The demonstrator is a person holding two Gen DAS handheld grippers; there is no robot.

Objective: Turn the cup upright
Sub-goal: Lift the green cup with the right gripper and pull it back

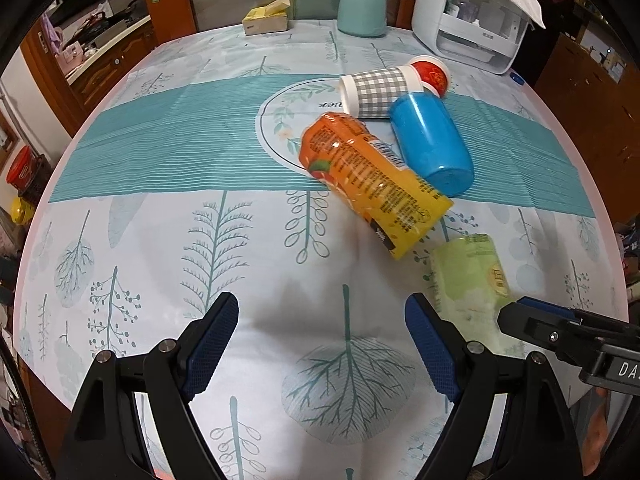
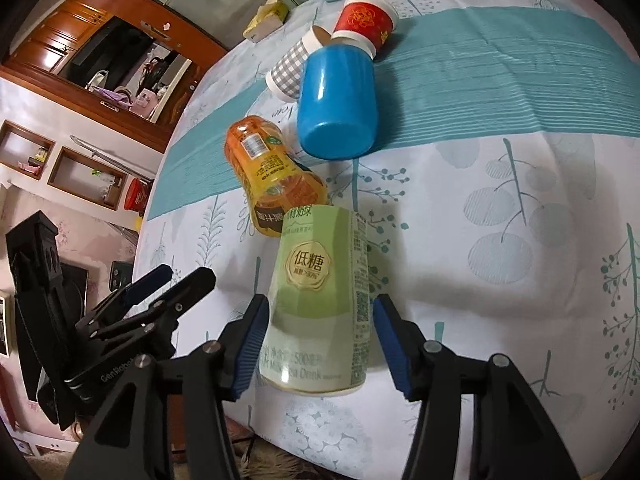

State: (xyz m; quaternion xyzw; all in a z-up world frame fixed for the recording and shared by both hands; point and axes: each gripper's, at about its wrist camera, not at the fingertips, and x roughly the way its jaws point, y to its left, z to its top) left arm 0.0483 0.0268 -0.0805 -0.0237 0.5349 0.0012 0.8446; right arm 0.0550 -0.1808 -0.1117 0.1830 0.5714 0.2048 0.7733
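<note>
Several cups lie on their sides on the tablecloth: an orange cup (image 1: 372,178) (image 2: 272,178), a blue cup (image 1: 432,142) (image 2: 338,104), a grey checked paper cup (image 1: 378,90) (image 2: 292,68), a red paper cup (image 1: 432,74) (image 2: 364,20) and a pale green milk-tea cup (image 1: 470,276) (image 2: 324,300). My right gripper (image 2: 320,344) (image 1: 532,320) straddles the green cup with its jaws close to both sides; contact is unclear. My left gripper (image 1: 320,344) (image 2: 168,280) is open and empty, above bare cloth near the table's front edge.
A teal canister (image 1: 362,8), a yellow tissue box (image 1: 266,20) and a white appliance (image 1: 468,16) under a cloth stand along the far edge of the table (image 1: 160,240). Wooden cabinets lie to the left beyond the table.
</note>
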